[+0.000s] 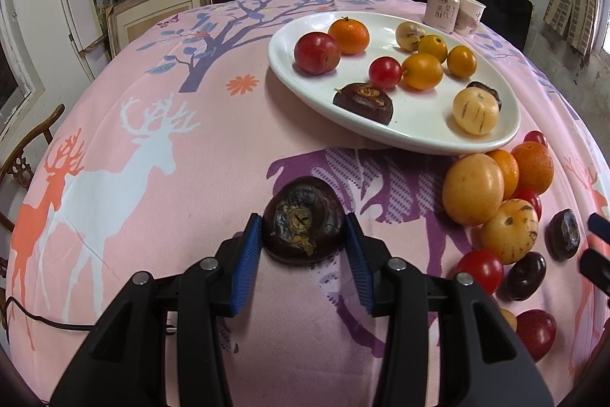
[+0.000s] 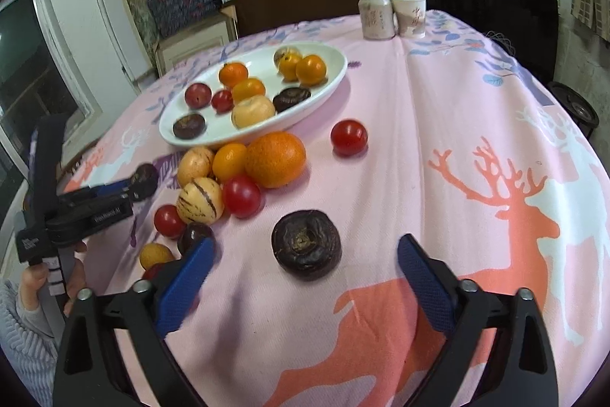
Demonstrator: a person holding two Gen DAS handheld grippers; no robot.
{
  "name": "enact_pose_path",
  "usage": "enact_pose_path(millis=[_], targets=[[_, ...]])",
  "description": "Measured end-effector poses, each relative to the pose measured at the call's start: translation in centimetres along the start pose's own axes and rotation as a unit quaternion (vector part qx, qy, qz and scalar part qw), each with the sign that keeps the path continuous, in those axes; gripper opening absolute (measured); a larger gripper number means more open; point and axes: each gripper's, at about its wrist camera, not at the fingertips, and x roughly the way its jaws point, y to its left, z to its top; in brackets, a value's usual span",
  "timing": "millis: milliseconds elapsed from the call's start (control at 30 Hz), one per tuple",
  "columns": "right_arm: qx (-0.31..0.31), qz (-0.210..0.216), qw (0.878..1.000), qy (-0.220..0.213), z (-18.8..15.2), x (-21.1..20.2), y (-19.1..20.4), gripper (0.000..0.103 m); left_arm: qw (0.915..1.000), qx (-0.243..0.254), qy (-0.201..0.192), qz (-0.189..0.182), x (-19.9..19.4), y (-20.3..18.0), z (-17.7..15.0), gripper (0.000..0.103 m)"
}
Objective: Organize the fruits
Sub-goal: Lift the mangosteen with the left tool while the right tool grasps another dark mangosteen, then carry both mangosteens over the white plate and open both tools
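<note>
My left gripper (image 1: pixel 304 222) is shut on a dark water chestnut (image 1: pixel 304 218) on the pink cloth; both blue pads touch its sides. It also shows in the right wrist view (image 2: pixel 144 180). The white oval plate (image 1: pixel 289 79) beyond holds several fruits: red, orange, pale striped and dark ones. A pile of loose fruits (image 1: pixel 495 201) lies on the cloth to the right of the left gripper. My right gripper (image 2: pixel 305 256) is open, its fingers on either side of another dark water chestnut (image 2: pixel 306 243) without touching it.
A pink can (image 2: pixel 376 15) and a paper cup (image 2: pixel 411 14) stand at the table's far edge. A lone red tomato (image 2: pixel 349 137) lies right of the plate (image 2: pixel 328 90). A wooden chair (image 1: pixel 26 155) is at the left. Shelves stand behind.
</note>
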Motion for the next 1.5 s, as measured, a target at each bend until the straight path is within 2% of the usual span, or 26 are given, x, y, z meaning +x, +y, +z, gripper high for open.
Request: enact_pose_path(millis=[100,200,267,300,767,1033,1133,1233,1333,1500], targets=[[-0.009,0.0,1.0,0.029,0.1,1.2,0.3,0.069,1.0,0.0,0.0,0.0,0.0,0.0,0.0,0.044],[-0.006,-0.003,0.999,0.036,0.0,1.5,0.2,0.063,1.0,0.0,0.0,0.0,0.0,0.0,0.0,0.044],[-0.006,-0.005,0.999,0.038,0.0,1.6,0.2,0.045,1.0,0.0,0.0,-0.001,0.0,0.0,0.0,0.043],[-0.005,-0.007,0.999,0.038,0.0,1.6,0.2,0.043,1.0,0.0,0.001,-0.001,0.0,0.0,0.0,0.043],[0.003,0.013,1.0,0.008,0.3,0.6,-0.2,0.041,0.9997,-0.012,-0.007,-0.022,-0.4,0.5,0.1,0.043],[0.012,0.02,1.0,-0.002,0.2,0.1,-0.6,0.041,0.9983,-0.028,-0.033,-0.038,-1.8,1.1,0.3,0.043],[0.011,0.02,1.0,-0.015,0.5,-0.6,-0.6,0.041,0.9967,-0.038,-0.051,-0.051,-3.1,1.2,1.4,0.043],[0.002,0.024,0.999,-0.03,2.4,-1.6,-0.1,0.041,0.9962,-0.026,-0.064,-0.054,-3.9,0.5,3.3,0.043],[-0.012,0.022,0.998,-0.051,5.7,-2.0,0.7,0.041,0.9956,-0.022,-0.071,-0.056,-3.8,-0.2,5.9,0.043],[-0.02,0.029,0.998,-0.057,11.3,0.7,2.2,0.041,0.9959,-0.032,-0.059,-0.06,-1.4,-0.7,9.2,0.043]])
